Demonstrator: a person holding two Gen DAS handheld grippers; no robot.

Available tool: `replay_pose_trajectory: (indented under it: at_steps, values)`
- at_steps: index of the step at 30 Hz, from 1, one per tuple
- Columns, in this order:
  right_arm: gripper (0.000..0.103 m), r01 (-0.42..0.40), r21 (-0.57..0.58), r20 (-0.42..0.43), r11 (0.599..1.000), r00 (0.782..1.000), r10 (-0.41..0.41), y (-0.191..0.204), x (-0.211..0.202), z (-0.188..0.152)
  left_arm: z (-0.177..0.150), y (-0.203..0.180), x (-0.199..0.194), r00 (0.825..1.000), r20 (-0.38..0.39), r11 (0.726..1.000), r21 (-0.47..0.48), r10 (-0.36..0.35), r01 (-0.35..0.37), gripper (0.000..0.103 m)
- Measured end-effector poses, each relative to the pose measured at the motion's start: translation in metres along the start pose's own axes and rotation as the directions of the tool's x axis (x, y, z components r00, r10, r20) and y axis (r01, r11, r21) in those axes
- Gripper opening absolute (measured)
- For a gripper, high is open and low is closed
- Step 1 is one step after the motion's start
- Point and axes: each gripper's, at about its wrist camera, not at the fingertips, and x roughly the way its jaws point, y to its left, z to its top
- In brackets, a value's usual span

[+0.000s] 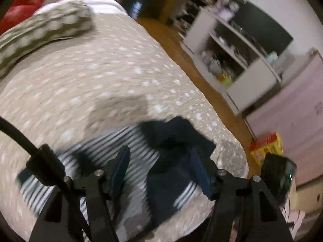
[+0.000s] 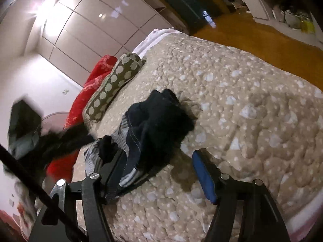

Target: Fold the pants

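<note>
Pants (image 2: 153, 121) bunched near bed (image 2: 252, 100) edge; both tools gape, gripping nothing.

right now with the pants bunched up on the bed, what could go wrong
1. The pants lie crumpled, dark fabric over striped lining, so a claw may pinch several layers and fold in a lump.
2. Both claws stand open and hold nothing, the left claw and the right claw; a rushed grab may miss an edge.
3. The pile sits near the bed edge and could get dragged off.
</note>
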Motion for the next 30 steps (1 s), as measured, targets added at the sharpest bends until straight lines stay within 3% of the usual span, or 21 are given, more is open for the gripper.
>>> replay_pose_trajectory:
  at_steps: [4,8,9,10,11,13,18,22,27,30]
  values:
    - [0.073,0.007,-0.047,-0.017,0.999,1.000,-0.008,0.009,0.018,0.004,0.029,-0.014,0.048,0.993,-0.105,0.998,0.012,-0.054,0.056,0.061]
    - [0.073,0.031,-0.094,0.013,0.995,0.999,-0.029,0.015,0.029,0.002,0.038,-0.029,0.082,0.984,-0.177,0.997,0.075,0.013,0.000,0.064]
    - [0.063,0.029,-0.101,0.018,0.994,0.999,-0.027,0.017,0.031,0.003,0.037,-0.032,0.085,0.982,-0.188,0.996,0.090,0.030,-0.013,0.064]
    - [0.039,0.023,-0.098,0.018,0.995,1.000,-0.021,0.017,0.034,0.004,0.036,-0.033,0.085,0.981,-0.190,0.995,0.097,0.035,-0.017,0.057]
    - [0.031,0.007,-0.085,0.002,0.996,1.000,-0.007,0.014,0.037,0.006,0.034,-0.033,0.083,0.982,-0.184,0.995,0.102,0.039,-0.020,0.039]
    - [0.020,-0.028,-0.046,-0.008,0.999,1.000,0.028,0.014,0.040,0.009,0.031,-0.027,0.076,0.984,-0.173,0.996,0.092,0.034,-0.018,0.028]
    - [0.015,-0.063,-0.127,0.020,0.990,0.998,0.066,0.050,0.031,0.010,0.021,0.008,0.025,0.996,-0.060,0.998,-0.009,-0.066,0.065,0.025]
    - [0.013,-0.102,-0.243,-0.017,0.965,0.995,0.100,0.098,0.037,0.001,-0.002,0.039,-0.025,0.993,0.054,0.991,-0.080,-0.106,0.110,0.025]
    - [0.013,-0.166,-0.388,-0.114,0.907,0.985,0.132,0.158,0.062,-0.032,-0.048,0.089,-0.087,0.979,0.202,0.978,-0.194,-0.031,0.071,0.028]
    - [0.018,-0.177,-0.481,-0.194,0.859,0.977,0.093,0.184,0.091,-0.063,-0.084,0.128,-0.107,0.967,0.253,0.947,-0.313,0.009,0.074,0.032]
